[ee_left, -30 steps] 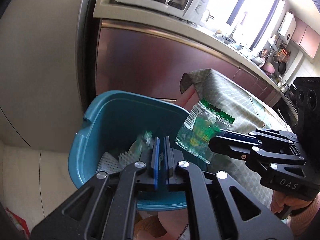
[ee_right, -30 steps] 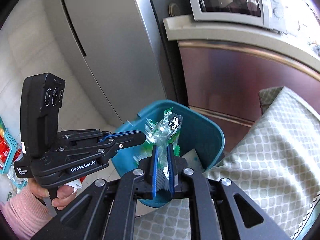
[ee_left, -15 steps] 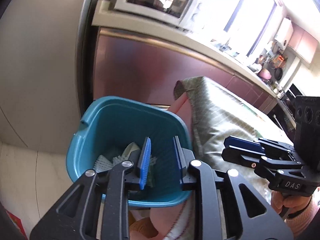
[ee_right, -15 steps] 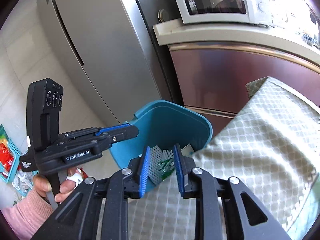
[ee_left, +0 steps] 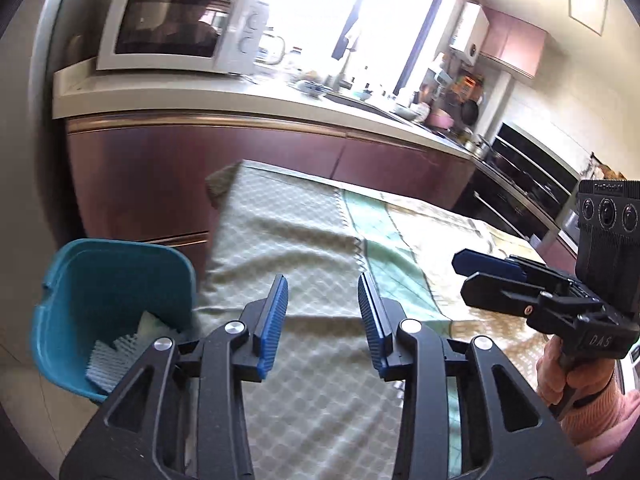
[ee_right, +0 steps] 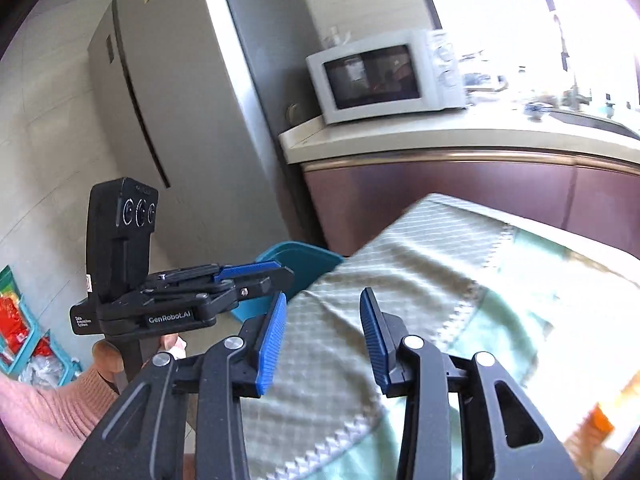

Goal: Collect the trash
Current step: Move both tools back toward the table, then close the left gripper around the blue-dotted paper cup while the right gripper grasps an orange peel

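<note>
Trash that shows now is an orange thing (ee_right: 598,420), blurry, on the cloth-covered surface (ee_right: 420,280), low and to the right of the right gripper (ee_right: 323,336). That gripper looks nearer. The left gripper (ee_left: 323,322) is beside the blue bin (ee_left: 80,280). Both jaws are wide open and hold nothing.

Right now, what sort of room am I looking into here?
Most likely a home kitchen. A white microwave sits on a pale countertop above reddish cabinet fronts, a tall grey fridge stands beside it, and built-in ovens line the far wall.
</note>
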The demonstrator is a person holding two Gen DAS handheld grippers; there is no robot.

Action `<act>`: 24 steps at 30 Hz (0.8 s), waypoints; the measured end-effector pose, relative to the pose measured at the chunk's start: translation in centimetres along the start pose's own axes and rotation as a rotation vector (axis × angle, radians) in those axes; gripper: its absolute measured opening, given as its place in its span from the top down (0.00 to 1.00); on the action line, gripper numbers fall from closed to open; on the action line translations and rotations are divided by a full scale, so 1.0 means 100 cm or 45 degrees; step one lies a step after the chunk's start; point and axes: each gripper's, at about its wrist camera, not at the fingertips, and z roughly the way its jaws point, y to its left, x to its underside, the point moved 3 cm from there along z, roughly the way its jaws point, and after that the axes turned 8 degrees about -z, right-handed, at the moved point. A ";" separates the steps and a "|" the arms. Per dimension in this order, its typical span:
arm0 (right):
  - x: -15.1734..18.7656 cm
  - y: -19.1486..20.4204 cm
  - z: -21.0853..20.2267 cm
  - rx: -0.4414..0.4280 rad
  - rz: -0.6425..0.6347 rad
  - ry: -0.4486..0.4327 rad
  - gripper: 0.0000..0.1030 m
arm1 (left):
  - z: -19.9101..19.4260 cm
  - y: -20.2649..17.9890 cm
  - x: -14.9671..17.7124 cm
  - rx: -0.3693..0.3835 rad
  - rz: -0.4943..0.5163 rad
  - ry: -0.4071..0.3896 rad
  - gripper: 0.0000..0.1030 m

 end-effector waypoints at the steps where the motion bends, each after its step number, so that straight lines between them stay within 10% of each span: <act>1: 0.006 -0.008 -0.013 0.030 0.020 -0.008 0.65 | 0.006 -0.012 0.003 0.026 0.019 0.018 0.66; 12: 0.073 -0.103 -0.106 0.383 0.285 -0.029 0.64 | 0.066 -0.129 0.045 0.260 0.158 0.216 0.66; 24: 0.097 -0.170 -0.141 0.501 0.412 -0.068 0.61 | 0.114 -0.206 0.085 0.392 0.249 0.387 0.66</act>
